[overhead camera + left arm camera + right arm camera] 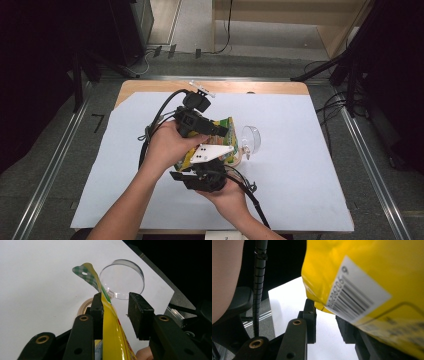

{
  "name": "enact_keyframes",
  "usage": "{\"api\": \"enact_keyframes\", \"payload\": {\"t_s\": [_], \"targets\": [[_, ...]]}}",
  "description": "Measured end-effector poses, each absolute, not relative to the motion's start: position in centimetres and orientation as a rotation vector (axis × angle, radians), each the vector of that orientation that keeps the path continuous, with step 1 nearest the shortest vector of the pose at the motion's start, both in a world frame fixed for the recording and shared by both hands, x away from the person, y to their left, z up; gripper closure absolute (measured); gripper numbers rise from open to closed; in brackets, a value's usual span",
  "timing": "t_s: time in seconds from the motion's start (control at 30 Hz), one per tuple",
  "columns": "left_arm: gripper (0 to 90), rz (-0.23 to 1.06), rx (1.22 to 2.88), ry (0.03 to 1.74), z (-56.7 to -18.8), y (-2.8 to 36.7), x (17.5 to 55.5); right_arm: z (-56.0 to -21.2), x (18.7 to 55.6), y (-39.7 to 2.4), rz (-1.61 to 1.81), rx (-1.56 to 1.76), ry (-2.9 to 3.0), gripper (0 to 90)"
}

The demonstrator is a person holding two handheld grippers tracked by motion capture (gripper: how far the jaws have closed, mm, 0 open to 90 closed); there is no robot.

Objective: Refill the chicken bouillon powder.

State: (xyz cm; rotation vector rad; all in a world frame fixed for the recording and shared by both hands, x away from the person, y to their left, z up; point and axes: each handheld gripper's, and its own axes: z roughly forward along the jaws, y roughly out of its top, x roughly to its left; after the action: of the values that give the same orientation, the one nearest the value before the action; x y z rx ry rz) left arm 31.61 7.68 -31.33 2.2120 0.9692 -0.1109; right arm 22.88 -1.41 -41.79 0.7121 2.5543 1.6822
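Note:
A yellow snack bag (228, 124) with a green checked top edge stands tilted at the middle of the table between both grippers. My left gripper (222, 131) points right at it. In the left gripper view the bag (112, 335) leans on the left pad while the right pad stands clear of it, so the left gripper (115, 298) is open around the bag's edge. My right gripper (206, 162) comes from the near side. In the right gripper view the bag (362, 265), with its barcode label (354, 292), hangs over the right jaw. White paper shows between the pads of the right gripper (325, 312).
A clear round dish (251, 137) (122, 280) lies just right of the bag. A beige tape roll (83, 306) sits under the bag's edge. White paper (300, 165) covers the wooden table (150, 86). A small white part (202, 89) lies at the back edge.

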Motion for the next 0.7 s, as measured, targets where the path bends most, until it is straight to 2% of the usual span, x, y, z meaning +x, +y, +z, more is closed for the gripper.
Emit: {"api": "enact_keyframes", "payload": {"t_s": [0.7], "targets": [[66.7,-0.115,2.204,0.976,-31.01,7.80,31.71,-41.56,22.70,-1.34,1.706,0.720,2.546,71.4]]}}
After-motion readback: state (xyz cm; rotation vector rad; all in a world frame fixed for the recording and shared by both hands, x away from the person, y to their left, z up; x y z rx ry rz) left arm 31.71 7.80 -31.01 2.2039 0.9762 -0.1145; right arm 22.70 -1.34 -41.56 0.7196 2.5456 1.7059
